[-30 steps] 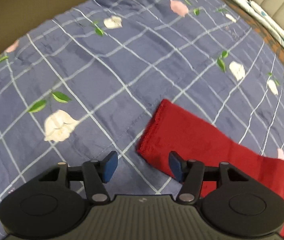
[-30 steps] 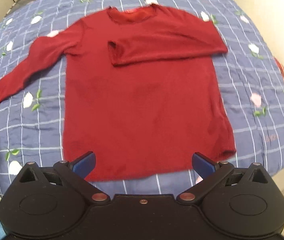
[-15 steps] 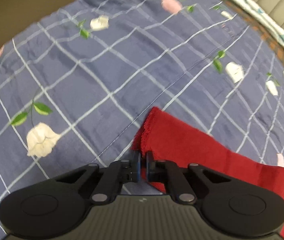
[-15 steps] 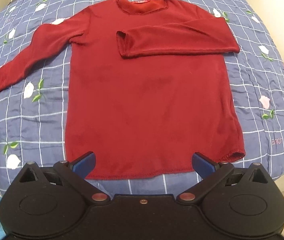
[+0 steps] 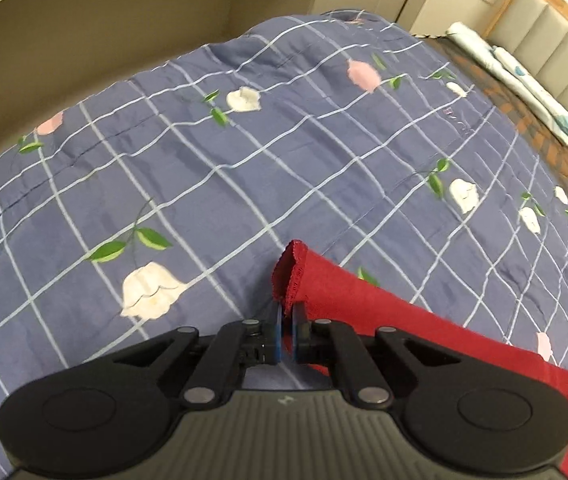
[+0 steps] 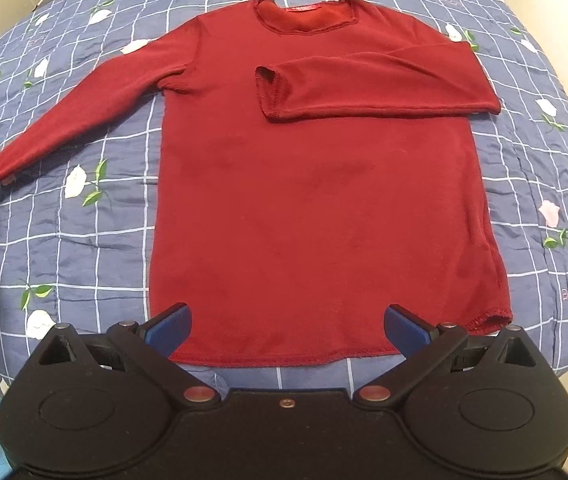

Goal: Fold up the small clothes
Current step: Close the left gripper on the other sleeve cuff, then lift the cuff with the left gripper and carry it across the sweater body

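Left wrist view shows the left gripper [image 5: 287, 322] with its blue pads pinched on the cuff of the dark red long-sleeved knit sweater [image 5: 364, 304], the cuff raised above the blue checked floral quilt [image 5: 244, 168]. Right wrist view shows the sweater [image 6: 316, 200] spread flat on the quilt [image 6: 64, 240], one sleeve folded across its chest, the other stretched outward. The right gripper [image 6: 288, 326] hangs wide apart over the hem, holding nothing.
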A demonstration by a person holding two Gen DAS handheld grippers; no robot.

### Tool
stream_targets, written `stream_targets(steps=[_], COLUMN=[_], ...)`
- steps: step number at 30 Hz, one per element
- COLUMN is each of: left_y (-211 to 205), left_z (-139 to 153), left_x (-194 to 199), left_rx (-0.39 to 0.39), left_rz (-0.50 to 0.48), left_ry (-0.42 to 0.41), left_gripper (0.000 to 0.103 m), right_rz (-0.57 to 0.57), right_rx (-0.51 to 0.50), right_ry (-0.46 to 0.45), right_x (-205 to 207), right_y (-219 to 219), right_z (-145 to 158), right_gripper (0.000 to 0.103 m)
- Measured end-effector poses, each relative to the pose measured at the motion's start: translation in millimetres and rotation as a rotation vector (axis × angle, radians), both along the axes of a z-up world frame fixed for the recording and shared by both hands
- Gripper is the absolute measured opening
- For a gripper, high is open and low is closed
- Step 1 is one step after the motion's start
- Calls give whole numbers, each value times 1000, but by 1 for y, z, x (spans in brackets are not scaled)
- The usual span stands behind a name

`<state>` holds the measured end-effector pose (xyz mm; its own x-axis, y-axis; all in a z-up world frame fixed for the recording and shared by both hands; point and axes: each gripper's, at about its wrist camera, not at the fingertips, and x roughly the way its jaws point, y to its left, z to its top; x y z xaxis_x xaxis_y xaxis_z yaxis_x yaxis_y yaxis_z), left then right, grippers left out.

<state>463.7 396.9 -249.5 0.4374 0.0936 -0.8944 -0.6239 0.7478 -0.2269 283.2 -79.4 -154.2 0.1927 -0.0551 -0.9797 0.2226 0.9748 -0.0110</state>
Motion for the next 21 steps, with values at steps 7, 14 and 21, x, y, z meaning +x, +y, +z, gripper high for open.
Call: stream_targets(steps=[7, 14, 21], left_y=[-19, -77, -183], left_z=[45, 112, 173], left_x=[3, 16, 11], left_rx=[56, 141, 178], left_rz=[-78, -262, -497], left_ry=[-114, -301, -466], left_gripper=[3, 3, 3], right_rz=[-5, -38, -44], right_rx=[20, 61, 99], right_ry=[-16, -32, -63], right_x=[-5, -13, -11], right_y=[-8, -27, -62], right_z=[0, -4, -8], right_gripper=[102, 102, 102])
